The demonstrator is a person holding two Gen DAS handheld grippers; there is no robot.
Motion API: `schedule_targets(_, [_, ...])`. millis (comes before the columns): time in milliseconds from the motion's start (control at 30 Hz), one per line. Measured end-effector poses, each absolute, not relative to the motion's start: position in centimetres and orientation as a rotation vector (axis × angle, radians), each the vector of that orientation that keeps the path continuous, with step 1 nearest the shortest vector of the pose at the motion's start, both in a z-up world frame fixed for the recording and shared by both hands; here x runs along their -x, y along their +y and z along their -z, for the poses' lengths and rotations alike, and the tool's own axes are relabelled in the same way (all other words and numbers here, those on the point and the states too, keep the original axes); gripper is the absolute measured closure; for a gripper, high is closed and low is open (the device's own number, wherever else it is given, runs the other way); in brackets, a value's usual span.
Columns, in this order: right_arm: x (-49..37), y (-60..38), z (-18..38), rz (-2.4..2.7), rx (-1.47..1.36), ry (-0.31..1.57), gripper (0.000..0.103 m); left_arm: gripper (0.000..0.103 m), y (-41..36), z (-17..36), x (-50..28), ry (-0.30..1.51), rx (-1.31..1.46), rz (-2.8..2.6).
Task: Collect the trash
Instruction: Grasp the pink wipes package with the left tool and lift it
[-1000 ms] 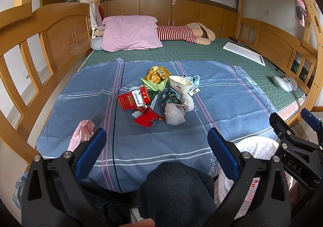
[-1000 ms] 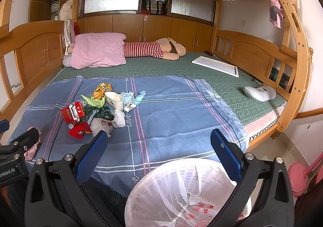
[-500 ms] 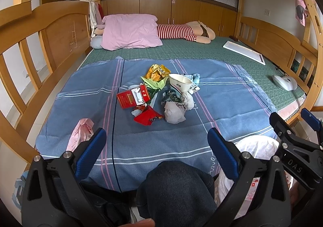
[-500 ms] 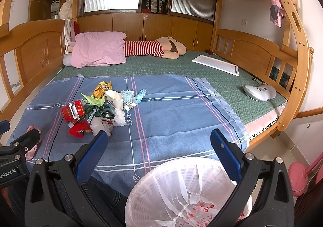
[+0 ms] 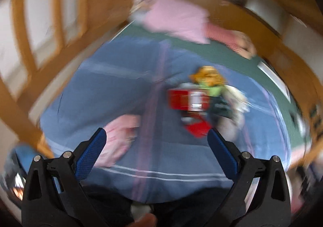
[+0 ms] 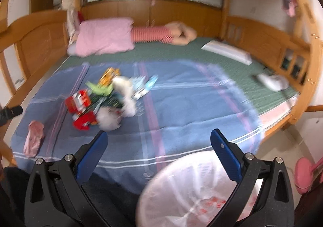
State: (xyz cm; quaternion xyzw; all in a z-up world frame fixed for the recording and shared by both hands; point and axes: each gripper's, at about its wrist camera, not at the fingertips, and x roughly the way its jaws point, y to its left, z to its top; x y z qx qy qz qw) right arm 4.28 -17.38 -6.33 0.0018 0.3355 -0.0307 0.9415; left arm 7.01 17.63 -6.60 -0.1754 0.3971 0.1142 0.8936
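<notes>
A pile of trash (image 6: 103, 101) lies on the blue blanket (image 6: 181, 109): a red carton (image 5: 185, 98), a red wrapper (image 5: 196, 129), yellow and green wrappers, white crumpled paper. A pink wrapper (image 5: 117, 136) lies apart near the blanket's left front edge, also in the right wrist view (image 6: 33, 139). My left gripper (image 5: 156, 136) is open and empty, above the blanket just right of the pink wrapper. My right gripper (image 6: 158, 138) is open and empty above the front edge. A white-lined trash bin (image 6: 193, 192) stands below it. Both views are blurred.
Wooden bed rails (image 6: 36, 41) enclose the bed on the left, back and right. A pink pillow (image 6: 105, 37) and a striped doll (image 6: 161, 33) lie at the head. A white board (image 6: 226, 52) and a white device (image 6: 272, 82) lie on the green mat at right.
Both grippers have moved forward and to the left over the bed. The left one swung sharply towards the pink wrapper, and the trash pile appears closer. Both stay open.
</notes>
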Motion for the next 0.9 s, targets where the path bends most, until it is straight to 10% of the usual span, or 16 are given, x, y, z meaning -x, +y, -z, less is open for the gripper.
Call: schedule_targets(900, [-16.3, 1.0, 10.8, -0.218, -0.068, 0.619, 0.003, 0.011, 21.1, 21.6, -15.6, 1.172, 0.248, -0.339])
